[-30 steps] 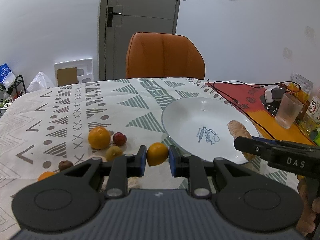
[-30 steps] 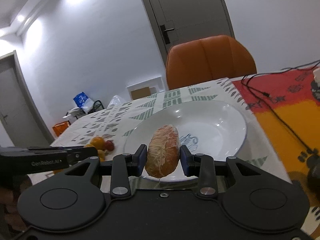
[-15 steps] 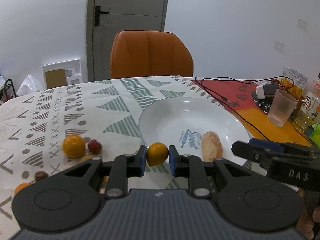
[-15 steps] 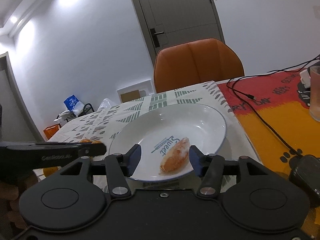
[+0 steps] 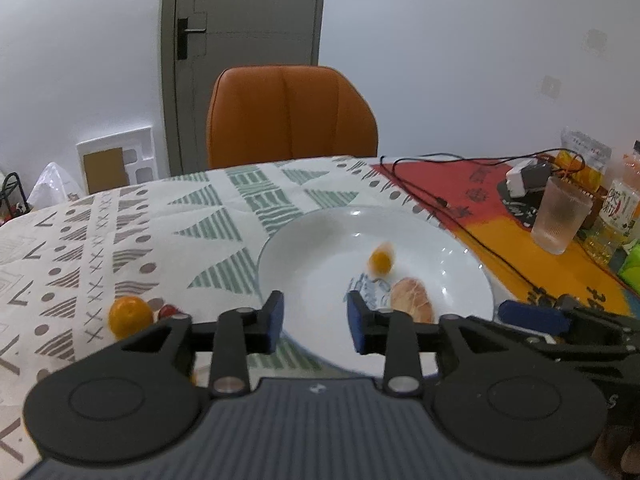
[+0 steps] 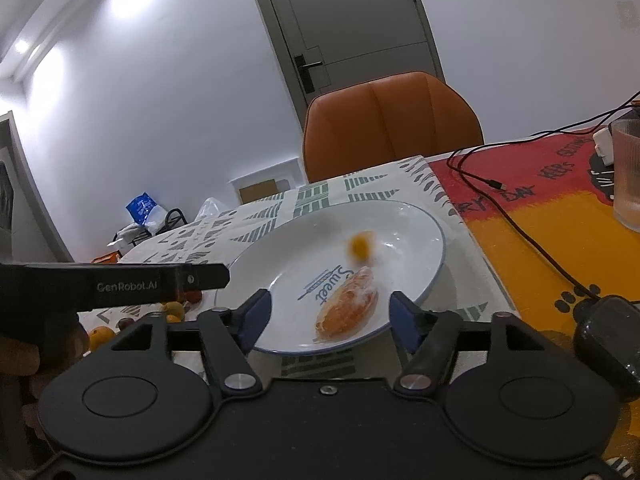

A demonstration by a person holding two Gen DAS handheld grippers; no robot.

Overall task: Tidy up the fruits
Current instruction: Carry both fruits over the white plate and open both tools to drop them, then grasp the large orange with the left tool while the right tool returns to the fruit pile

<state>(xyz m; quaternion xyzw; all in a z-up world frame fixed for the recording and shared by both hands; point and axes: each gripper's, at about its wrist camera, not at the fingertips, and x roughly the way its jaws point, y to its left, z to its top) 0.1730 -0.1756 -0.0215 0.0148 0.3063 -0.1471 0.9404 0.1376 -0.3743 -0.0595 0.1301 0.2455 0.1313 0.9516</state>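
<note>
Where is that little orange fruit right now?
The little orange fruit is blurred inside the white plate, just beyond the peeled fruit segment. In the right wrist view it sits toward the plate's far side, ahead of both open tongs.

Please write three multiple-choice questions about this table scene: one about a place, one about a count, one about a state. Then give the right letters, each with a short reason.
1. Where does the peeled orange-pink citrus segment lie?
A. inside the white round plate
B. on the orange chair
C. in the ribbed glass cup

2. How many pieces of fruit are in the plate?
A. none
B. two
C. five

3. How stand the left gripper and the right gripper?
A. both shut on fruit
B. only the left open
C. both open, holding nothing

Answers:
1 A, it rests beside the blue print.
2 B, the segment plus a small blurred orange fruit.
3 C, wide gaps show between both pairs of fingers.
</note>
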